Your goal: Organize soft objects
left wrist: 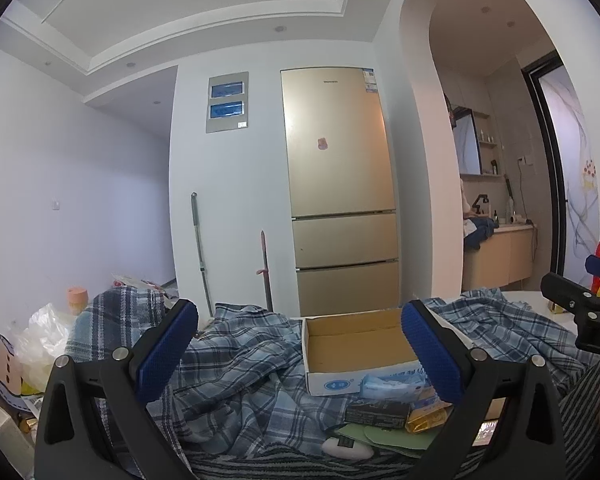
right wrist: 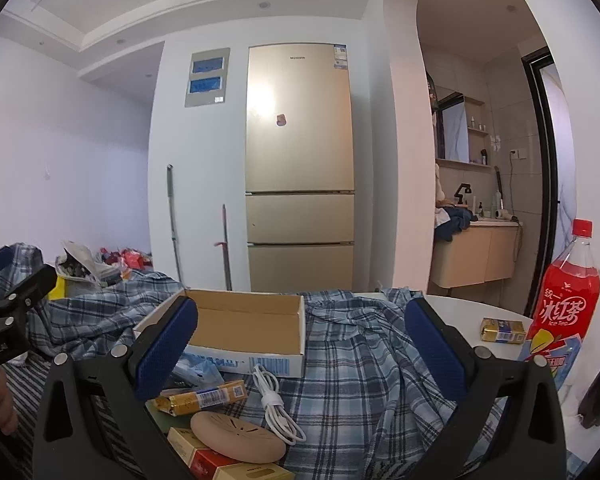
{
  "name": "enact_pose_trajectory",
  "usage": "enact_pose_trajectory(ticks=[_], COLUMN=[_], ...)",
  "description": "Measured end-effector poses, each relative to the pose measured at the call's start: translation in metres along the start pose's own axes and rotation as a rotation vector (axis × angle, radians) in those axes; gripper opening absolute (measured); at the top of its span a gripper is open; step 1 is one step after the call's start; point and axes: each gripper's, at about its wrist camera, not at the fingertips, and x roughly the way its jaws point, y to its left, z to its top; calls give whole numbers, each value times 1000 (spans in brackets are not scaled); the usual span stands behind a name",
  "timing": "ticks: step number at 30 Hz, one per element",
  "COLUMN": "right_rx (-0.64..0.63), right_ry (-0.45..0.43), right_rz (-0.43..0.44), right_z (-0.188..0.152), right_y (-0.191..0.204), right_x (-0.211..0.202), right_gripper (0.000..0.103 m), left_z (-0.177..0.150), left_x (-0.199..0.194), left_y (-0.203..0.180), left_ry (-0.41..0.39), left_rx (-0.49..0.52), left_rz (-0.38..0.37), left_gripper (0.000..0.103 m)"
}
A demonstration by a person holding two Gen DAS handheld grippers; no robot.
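Plaid cloth (right wrist: 360, 360) lies rumpled over most of the surface (right wrist: 460, 308), and an open, empty cardboard box (right wrist: 244, 332) sits on top of it near the middle. That placement looks deliberate: the box is probably where the small things are meant to go, while the cloth, the most obvious soft object, is still unfolded beneath it. Loose items crowd the near edge of the box: a white cable (right wrist: 276, 404), a tan round pad (right wrist: 236, 436), a gold packet (right wrist: 204, 398) and, in the left view, a pale blue tissue pack (left wrist: 392, 386). An iced tea bottle (right wrist: 560, 304) stands off to the right on bare surface, clear of the cloth.

Both grippers hover low over the near side, pointing toward the box. The left gripper (left wrist: 300, 356) has its jaws spread wide with nothing between them, framing the box's left half. The right gripper (right wrist: 300, 354) is equally wide and empty, touching nothing, with cloth folds showing between its blue pads (right wrist: 164, 354). My judgement is that no grasp has begun.
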Motion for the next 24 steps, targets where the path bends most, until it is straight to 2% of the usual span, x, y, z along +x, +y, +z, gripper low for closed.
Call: enact_pose_trajectory(ticks=[7,11,15,19,22,24], right_rx=[18,71,82,96,97,106], right_ry=[10,-14,21,83,141,166], right_rz=[-1,7,12,56,89,113], right_z=[1,4,18,32,38,41], right_y=[-3,-15,-21,-22,-18,-15], right_x=[2,-6,-8,-11,-11,-10], right_gripper=[103,103,103,103,103,103], left_z=[1,11,28,36,41,47], left_x=[-3,-11,-17,-24,-34,-42], left_y=[1,4,3,2,8,9], left_ry=[-8,-8,35,36,15,-2], left_rx=[-12,-38,-47,-25,-51,-51], left_rz=[-41,-94,-149,-115,-142,-121], left_gripper=[103,103,103,103,103,103])
